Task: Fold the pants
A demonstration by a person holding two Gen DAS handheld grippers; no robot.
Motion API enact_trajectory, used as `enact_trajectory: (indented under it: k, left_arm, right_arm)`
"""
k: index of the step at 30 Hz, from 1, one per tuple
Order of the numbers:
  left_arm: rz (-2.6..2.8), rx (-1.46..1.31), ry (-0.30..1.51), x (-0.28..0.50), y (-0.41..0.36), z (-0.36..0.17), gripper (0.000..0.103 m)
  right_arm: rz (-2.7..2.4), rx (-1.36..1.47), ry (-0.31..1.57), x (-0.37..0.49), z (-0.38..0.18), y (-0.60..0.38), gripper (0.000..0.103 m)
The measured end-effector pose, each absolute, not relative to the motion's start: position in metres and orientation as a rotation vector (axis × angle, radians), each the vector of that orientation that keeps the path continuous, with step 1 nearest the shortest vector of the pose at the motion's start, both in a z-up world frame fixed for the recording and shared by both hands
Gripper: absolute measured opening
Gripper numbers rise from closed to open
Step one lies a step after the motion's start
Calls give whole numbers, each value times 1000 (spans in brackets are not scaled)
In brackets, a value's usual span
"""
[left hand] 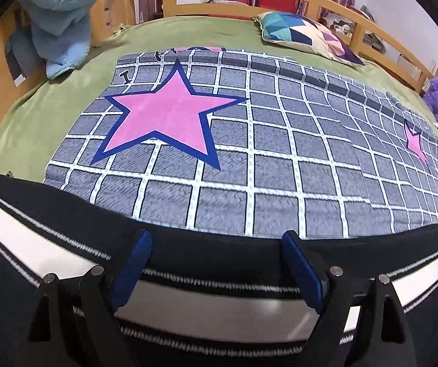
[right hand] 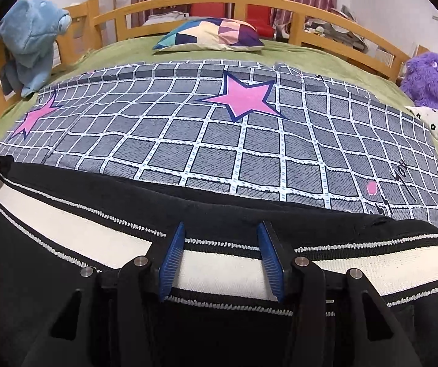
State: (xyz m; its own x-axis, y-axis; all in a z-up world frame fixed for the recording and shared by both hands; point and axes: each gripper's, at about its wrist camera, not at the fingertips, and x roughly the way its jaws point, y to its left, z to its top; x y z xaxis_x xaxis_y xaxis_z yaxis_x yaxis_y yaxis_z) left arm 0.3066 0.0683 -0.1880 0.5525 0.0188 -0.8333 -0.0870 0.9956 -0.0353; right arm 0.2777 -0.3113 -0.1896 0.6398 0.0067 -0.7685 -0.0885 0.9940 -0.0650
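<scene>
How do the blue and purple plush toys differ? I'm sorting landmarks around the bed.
The blue plush hangs limp over the bed frame at the left corner; the purple plush sits upright at the right edge. The blue one is flat and towel-like; the purple one is round and shaggy. Both are soft toys at the bed's far side, away from the pants.

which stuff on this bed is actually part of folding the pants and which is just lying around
For the job:
- black pants with the white side stripe
- left gripper, open over the stripe
- right gripper, open over the stripe
- star blanket underneath

Lying about:
- patchwork pillow
- blue plush
- purple plush
</scene>
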Motion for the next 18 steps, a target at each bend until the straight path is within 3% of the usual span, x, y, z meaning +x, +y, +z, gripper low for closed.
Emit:
enact_trajectory:
  k: [6,8,13,18]
  left_arm:
    - [-113,-72,960,254,43,-154,85]
    - [-159,-22,959,230,28,-151,85]
    - [-119,103,1055,185,29,-186,85]
    - [-95,38,1002,159,63,-191,87]
  right_arm:
    - [-15,4,868,249,-167,-317,49]
    - [6,42,863,224,-161,-316,53]
    - [-13,-53,920,158,-179,-316,54]
    - [-126,-87,888,112,-183,-354,53]
